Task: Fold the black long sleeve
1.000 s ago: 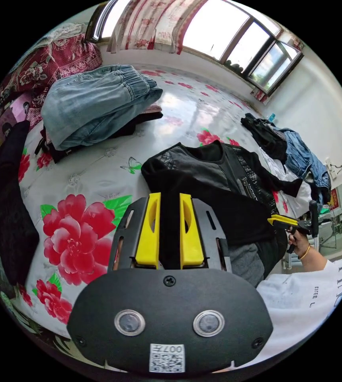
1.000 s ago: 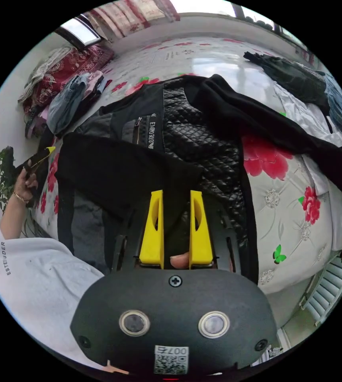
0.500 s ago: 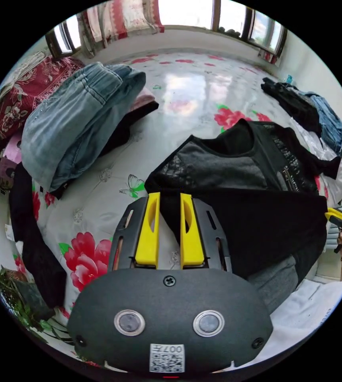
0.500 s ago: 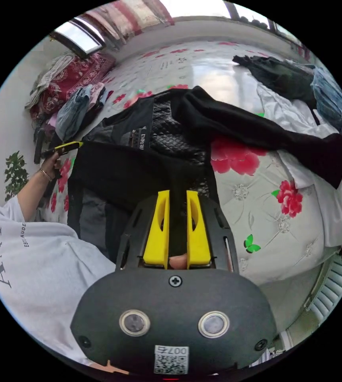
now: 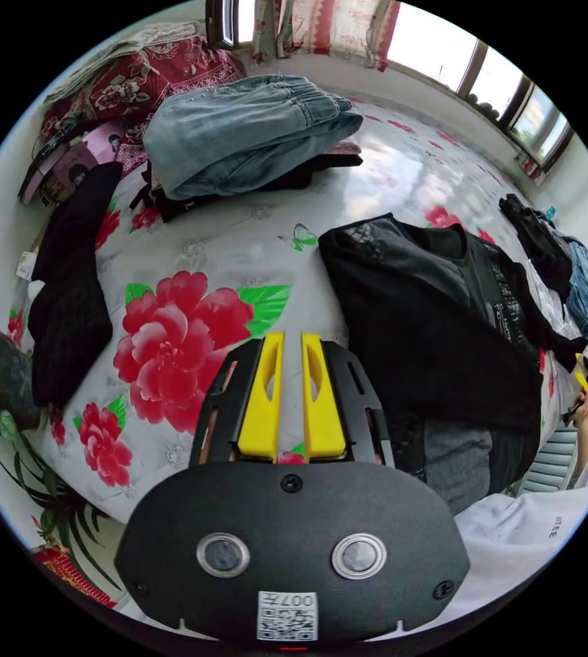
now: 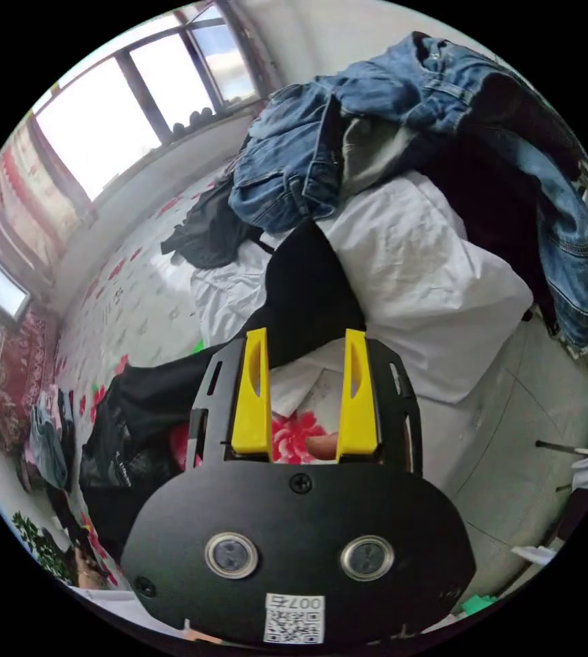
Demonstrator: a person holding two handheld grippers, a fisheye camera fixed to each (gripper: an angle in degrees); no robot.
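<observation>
Floral bed (image 5: 191, 321), rumpled black long sleeve (image 5: 437, 328)

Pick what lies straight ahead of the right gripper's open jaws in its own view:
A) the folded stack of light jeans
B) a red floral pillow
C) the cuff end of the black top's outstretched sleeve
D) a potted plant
C: the right gripper points with its jaws apart at the black sleeve end, which lies across the white cloth just beyond the jaw tips.
</observation>
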